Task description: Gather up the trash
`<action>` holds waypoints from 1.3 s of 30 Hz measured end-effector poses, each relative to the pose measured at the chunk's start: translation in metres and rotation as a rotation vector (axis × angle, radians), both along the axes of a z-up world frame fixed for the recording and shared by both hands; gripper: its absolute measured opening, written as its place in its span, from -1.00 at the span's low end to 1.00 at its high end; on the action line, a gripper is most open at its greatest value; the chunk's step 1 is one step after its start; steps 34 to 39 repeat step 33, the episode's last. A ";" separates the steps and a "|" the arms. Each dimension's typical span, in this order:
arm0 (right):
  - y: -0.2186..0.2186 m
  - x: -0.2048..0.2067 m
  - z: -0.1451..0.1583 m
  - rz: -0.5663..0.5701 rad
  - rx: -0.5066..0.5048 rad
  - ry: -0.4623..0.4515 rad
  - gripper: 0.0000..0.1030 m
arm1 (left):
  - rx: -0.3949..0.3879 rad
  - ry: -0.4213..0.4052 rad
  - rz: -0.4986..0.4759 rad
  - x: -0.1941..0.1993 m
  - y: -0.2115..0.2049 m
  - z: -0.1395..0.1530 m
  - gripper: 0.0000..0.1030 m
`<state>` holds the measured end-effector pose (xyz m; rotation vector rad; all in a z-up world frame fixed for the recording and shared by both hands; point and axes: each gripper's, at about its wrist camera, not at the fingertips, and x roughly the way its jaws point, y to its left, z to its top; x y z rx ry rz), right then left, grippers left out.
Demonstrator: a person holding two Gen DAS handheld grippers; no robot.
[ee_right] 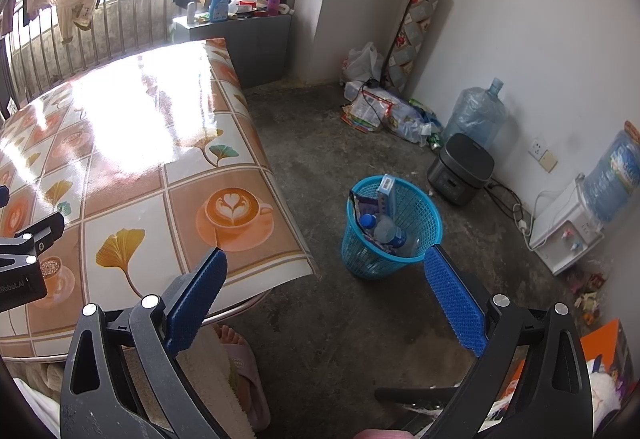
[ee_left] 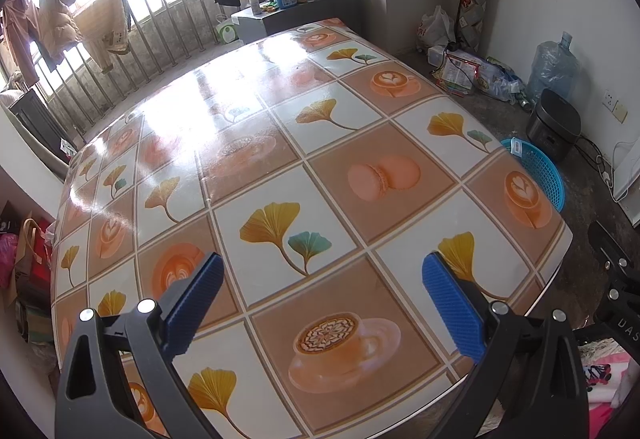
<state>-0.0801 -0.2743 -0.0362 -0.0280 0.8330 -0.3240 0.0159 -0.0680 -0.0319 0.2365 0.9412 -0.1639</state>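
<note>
Left wrist view: we hold the left gripper (ee_left: 322, 291) with its blue fingers (ee_left: 452, 309) spread wide and nothing between them, hovering above the worktop (ee_left: 280, 159), whose patterned cloth of ginkgo leaves, coffee cups and macarons shows bare in the gap. Past the worktop's right edge we see part of the blue basket (ee_left: 546, 169) on the floor, a pale box poking up at its near rim.

In the right wrist view, we carry the right gripper (ee_right: 324, 287) likewise wide open and empty, its fingers (ee_right: 454, 301) clear of everything, poised over the concrete floor (ee_right: 320, 143) beside the worktop's corner. Between the fingertips, further out, the blue basket (ee_right: 416, 215) stands upright on the floor, just apart from the worktop's hanging cloth. Inside it we see the trash: a plastic bottle (ee_right: 384, 230) lying tilted, its blue cap up toward the left and its long axis running down to the right; a flat box (ee_right: 386, 195) standing on end, leaning slightly right; and a dark wrapper (ee_right: 362, 201) against the left wall. A black rice cooker (ee_right: 460, 167) sits near the basket by the wall.
</note>
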 end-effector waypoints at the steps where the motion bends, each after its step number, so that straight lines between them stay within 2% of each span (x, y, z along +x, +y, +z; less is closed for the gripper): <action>1: 0.001 0.000 0.000 0.000 -0.001 0.000 0.84 | 0.000 0.001 -0.001 0.000 0.000 0.000 0.89; 39: -0.001 0.000 0.000 -0.001 0.000 -0.003 0.84 | 0.010 0.001 -0.023 0.000 0.001 -0.002 0.89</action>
